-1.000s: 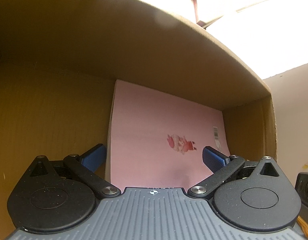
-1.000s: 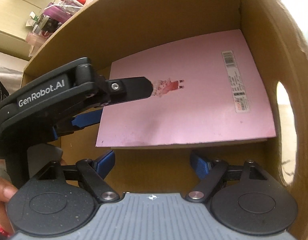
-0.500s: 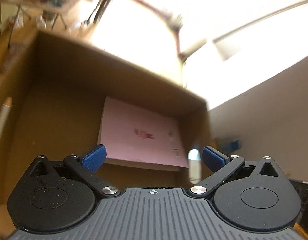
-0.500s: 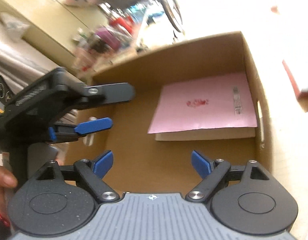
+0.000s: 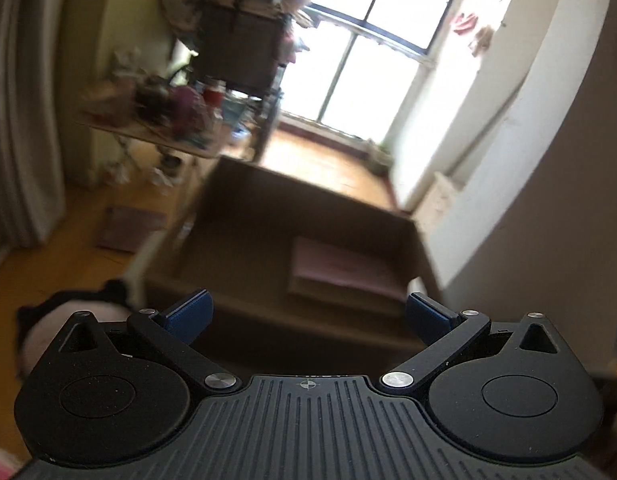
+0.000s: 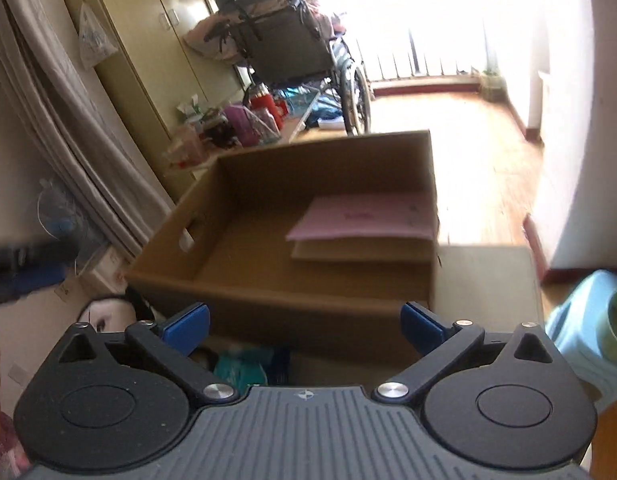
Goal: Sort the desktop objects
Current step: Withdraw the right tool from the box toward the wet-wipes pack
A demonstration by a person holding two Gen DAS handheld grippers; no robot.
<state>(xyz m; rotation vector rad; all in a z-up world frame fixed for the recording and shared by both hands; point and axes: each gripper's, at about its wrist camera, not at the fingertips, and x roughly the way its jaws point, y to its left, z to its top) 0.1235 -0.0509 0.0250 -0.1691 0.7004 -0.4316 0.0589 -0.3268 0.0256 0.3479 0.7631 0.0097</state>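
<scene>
Now that both hand-held grippers, left [image 5: 306,312] and right [image 6: 304,322], have pulled back from the cardboard box [image 6: 268,288], jaws wide and empty, the right's having just opened further, the pink book [image 6: 364,216] lies stowed and another item likely comes next.

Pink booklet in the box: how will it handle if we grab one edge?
The pink booklet looks thin and flat, so probably light and floppy. It lies flush on a tan book in the cardboard box, so pinching an edge may be awkward.

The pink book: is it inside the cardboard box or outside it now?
Inside. The pink book lies flat on the floor of the cardboard box, against its right wall, on top of a brown item; nothing touches it.
</scene>
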